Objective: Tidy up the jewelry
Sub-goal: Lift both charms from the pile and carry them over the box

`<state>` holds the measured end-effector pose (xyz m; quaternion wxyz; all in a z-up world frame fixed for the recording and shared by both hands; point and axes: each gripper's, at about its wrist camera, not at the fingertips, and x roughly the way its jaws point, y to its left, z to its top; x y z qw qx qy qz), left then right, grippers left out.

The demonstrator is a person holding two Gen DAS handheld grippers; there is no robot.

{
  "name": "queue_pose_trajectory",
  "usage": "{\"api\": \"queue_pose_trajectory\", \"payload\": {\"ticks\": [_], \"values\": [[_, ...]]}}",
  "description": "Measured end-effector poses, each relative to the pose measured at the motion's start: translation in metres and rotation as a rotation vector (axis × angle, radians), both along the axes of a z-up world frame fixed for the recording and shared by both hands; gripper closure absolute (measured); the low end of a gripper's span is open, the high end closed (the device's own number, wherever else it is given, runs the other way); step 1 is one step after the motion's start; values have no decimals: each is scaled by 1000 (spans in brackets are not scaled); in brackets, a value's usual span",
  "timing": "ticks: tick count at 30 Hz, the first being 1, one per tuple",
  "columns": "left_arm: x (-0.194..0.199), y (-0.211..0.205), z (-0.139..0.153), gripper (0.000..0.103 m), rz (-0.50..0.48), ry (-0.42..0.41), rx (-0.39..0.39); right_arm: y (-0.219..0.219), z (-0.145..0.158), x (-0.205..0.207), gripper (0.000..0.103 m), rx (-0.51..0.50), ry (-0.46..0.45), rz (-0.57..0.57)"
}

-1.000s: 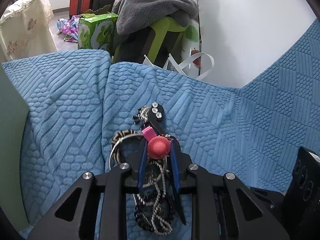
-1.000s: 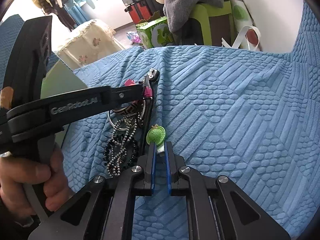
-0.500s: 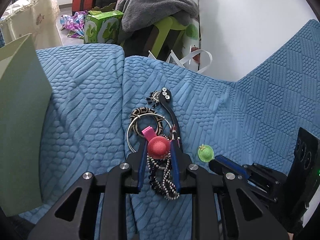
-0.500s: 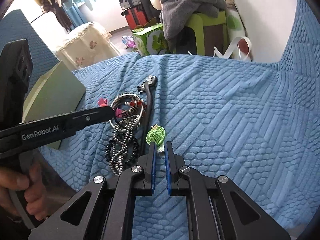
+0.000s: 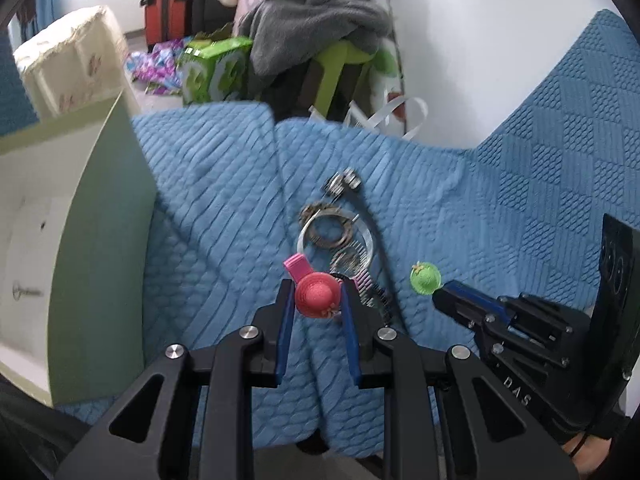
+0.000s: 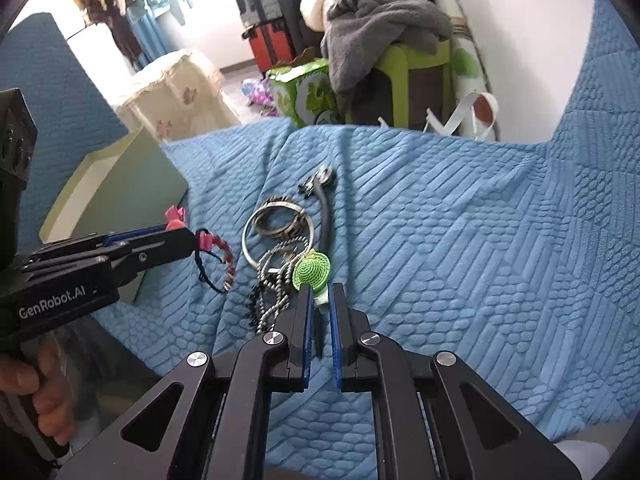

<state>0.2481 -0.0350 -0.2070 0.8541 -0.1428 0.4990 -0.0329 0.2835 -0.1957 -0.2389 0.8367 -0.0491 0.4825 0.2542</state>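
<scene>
Left claw (image 5: 316, 300) clamped on red hat clip (image 5: 317, 294), right claw (image 6: 319, 292) pinching green hat clip (image 6: 313, 269) by its tab. Bracelet (image 6: 216, 258) dangles off left claw, may snag or drop. Bangles (image 6: 278, 226) beyond on blue cover (image 6: 460, 240); green box (image 5: 100, 220) left.

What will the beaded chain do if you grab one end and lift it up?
The beaded chain would probably go floppy and dangle, since it already lies in loose loops on the blue cover. It may also drag the silver bangle along, because the two look tangled together.
</scene>
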Motion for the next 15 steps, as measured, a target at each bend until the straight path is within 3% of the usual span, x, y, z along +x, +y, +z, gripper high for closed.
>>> {"api": "queue_pose_trajectory", "payload": {"ticks": [5,8,15], "values": [[-9,7,-32,79,24,95,-11,4,-27,9,97,-27,95,-7],[-15,10,-47,79,33,142,12,4,-31,10,97,-34,105,-4],[-23,18,-37,79,44,125,64,8,-26,3,97,-40,83,-3]]}}
